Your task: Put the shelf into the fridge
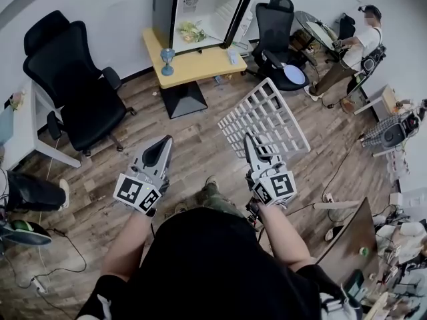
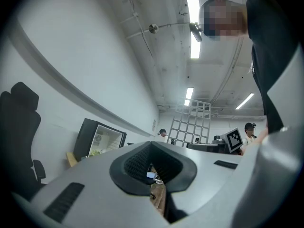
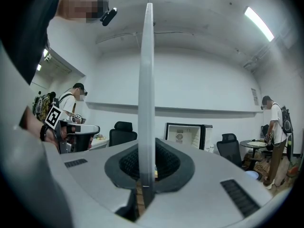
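A white grid shelf hangs above the wooden floor, held at its near edge by my right gripper, which is shut on it. In the right gripper view the shelf stands edge-on between the jaws. My left gripper is shut and holds nothing; its jaws meet in the left gripper view. The small black fridge stands open on a yellow table, well ahead of both grippers. It shows too as the fridge and the fridge. From the left gripper the shelf is seen upright.
A black office chair stands at the left, another chair right of the fridge. A blue cup sits on the yellow table. A person sits at the far right. Food lies inside the fridge. Cables lie on the floor.
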Demonstrator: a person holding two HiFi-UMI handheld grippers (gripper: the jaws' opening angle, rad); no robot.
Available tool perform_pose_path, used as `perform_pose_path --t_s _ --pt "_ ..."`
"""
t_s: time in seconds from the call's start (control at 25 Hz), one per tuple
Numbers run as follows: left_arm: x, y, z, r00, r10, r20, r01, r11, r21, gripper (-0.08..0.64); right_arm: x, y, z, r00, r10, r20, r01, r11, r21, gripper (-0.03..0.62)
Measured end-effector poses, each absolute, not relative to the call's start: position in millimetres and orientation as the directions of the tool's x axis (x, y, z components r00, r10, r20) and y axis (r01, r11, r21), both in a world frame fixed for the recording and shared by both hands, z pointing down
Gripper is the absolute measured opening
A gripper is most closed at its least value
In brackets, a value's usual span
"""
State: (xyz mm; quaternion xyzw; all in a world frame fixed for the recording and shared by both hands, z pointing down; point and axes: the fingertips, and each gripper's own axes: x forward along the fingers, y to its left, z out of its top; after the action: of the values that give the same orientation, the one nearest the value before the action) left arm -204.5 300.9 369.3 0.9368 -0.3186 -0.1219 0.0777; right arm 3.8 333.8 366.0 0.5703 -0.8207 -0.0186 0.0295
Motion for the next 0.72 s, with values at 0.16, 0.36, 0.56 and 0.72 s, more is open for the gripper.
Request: perform_pose_path --t_s 0.16,0.36,0.56,0.72 --pt "-200.5 295.0 371.2 0.768 -0.618 -0.168 -0.58 -0.783 0.224 0.02 8.9 325.2 367.5 -0.346 -0.938 0.025 -0.936 0.347 0.058 0.037" --pt "-196.0 279.1 373.6 0.766 -0.623 -0.158 -0.59 -0.779 0.213 0.02 17.9 306.6 370.8 -0.339 -0.941 0.01 -0.94 0.339 0.039 0.037" --pt "-184.4 254.0 371.7 0.765 -0.626 -0.151 -0.596 -0.777 0.202 0.02 28.6 279.1 369.8 -0.346 -0.938 0.002 -0.938 0.346 0.032 0.037" --pt "-171.9 234.9 371.5 0.761 -0.632 -0.148 -0.602 -0.772 0.202 0.02 41.2 256.8 372.5 -0.351 -0.936 0.003 -0.936 0.351 0.027 0.037"
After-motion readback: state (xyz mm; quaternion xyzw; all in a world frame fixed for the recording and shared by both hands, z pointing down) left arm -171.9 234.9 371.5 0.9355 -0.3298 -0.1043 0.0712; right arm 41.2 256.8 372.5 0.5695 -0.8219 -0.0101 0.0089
